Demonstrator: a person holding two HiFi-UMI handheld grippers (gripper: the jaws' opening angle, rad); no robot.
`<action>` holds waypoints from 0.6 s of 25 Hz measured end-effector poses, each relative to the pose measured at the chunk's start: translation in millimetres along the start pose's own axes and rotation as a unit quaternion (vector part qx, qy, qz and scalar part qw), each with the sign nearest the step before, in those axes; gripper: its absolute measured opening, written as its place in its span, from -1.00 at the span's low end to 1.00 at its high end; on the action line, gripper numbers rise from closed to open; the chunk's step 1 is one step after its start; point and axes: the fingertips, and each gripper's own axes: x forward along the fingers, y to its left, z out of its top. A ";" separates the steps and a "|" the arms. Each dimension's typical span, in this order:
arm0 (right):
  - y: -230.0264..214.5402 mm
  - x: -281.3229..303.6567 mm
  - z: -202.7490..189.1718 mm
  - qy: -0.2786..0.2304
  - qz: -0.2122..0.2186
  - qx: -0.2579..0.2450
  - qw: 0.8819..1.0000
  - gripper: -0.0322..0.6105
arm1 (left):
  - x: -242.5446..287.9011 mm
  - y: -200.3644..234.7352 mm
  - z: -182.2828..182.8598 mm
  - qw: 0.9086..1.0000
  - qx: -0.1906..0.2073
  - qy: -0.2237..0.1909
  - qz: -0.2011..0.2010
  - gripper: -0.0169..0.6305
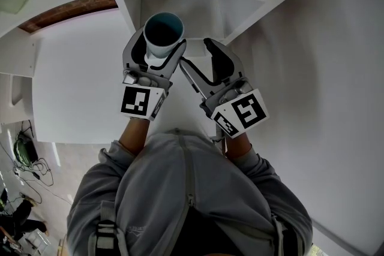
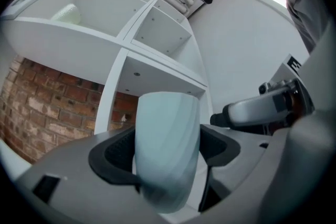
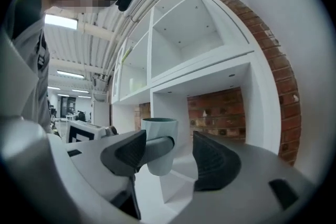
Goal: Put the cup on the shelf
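Observation:
A pale blue cup (image 1: 163, 33) with a dark teal inside stands upright between the jaws of my left gripper (image 1: 157, 50), which is shut on its lower body. In the left gripper view the cup (image 2: 168, 128) fills the gap between the black pads (image 2: 113, 152). My right gripper (image 1: 197, 54) hovers just right of it, open, with nothing between its jaws. The right gripper view shows the cup (image 3: 159, 131) beyond the open right gripper (image 3: 169, 157), apart from its pads. The white cubby shelf (image 1: 198, 6) lies straight ahead, its near compartment (image 3: 210, 107) empty.
A brick wall (image 2: 47, 113) shows behind the shelf's open back. A pale green object (image 2: 68, 14) sits in an upper compartment. White panels (image 1: 78, 87) flank the shelf on both sides. Cables and gear (image 1: 24, 156) lie on the floor at lower left.

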 end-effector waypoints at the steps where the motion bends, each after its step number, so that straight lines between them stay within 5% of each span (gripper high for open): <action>1: 0.5 2.9 3.9 0.001 0.011 0.003 1.000 -0.06 | 2.0 2.7 -0.3 1.000 -0.003 -0.002 0.004 0.18; 8: 3.9 33.9 11.7 0.031 0.069 0.015 0.997 0.08 | 11.4 5.2 -6.5 1.000 0.001 -0.001 -0.001 0.18; 15: -3.1 61.7 -5.8 0.079 0.081 0.012 0.993 0.12 | 20.2 2.9 -5.6 1.000 0.018 -0.004 -0.012 0.18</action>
